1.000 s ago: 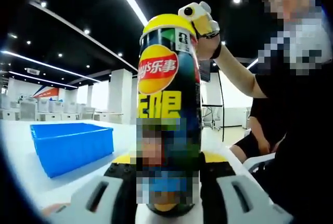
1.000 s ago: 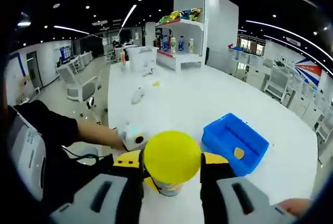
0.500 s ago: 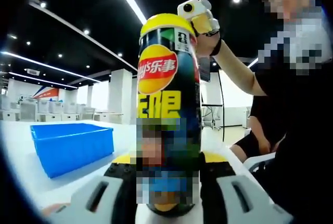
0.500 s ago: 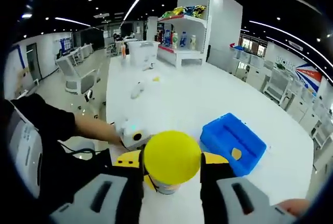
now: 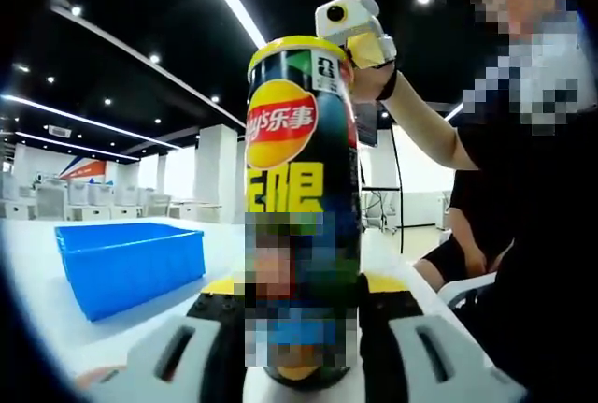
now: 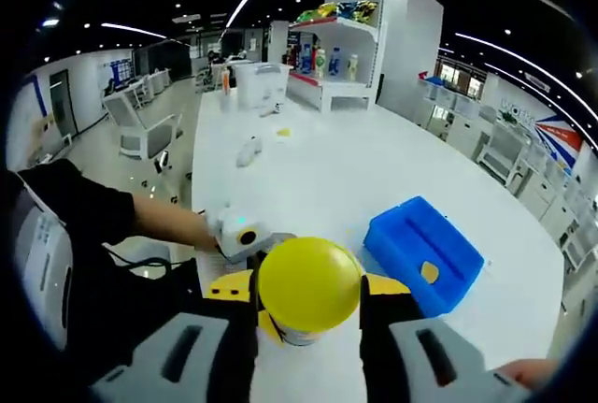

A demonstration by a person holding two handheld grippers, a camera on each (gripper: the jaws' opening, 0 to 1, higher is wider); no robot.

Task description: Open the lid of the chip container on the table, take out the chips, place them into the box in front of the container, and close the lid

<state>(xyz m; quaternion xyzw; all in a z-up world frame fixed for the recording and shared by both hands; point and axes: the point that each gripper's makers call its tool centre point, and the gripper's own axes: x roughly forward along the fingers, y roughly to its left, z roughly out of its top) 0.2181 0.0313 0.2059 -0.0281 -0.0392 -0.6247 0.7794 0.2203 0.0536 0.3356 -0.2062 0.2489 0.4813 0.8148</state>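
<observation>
A tall dark chip can (image 5: 301, 207) with a red and yellow logo stands upright, and my left gripper (image 5: 304, 314) is shut on its lower part. At the can's top only a thin yellow edge of the lid (image 5: 294, 45) shows, with my right gripper (image 5: 360, 34) beside it. In the right gripper view the round yellow lid (image 6: 308, 283) sits between the jaws of my right gripper (image 6: 308, 308), which is shut on it. The can's pale rim (image 6: 291, 335) peeks out just below. The blue box (image 6: 425, 253) lies to the right with one chip (image 6: 429, 272) inside. The left gripper (image 6: 238, 235) shows behind the lid.
The white table (image 6: 327, 188) stretches away, with small items (image 6: 248, 151) and a white container (image 6: 262, 80) at its far end. A shelf of bottles and snack bags (image 6: 327, 48) stands behind. The blue box (image 5: 131, 263) is left of the can. A person (image 5: 533, 188) sits close by.
The yellow lid looks thinner on the can's top in the left gripper view, and the right gripper has risen slightly. In the right gripper view the can's rim now shows under the lid.
</observation>
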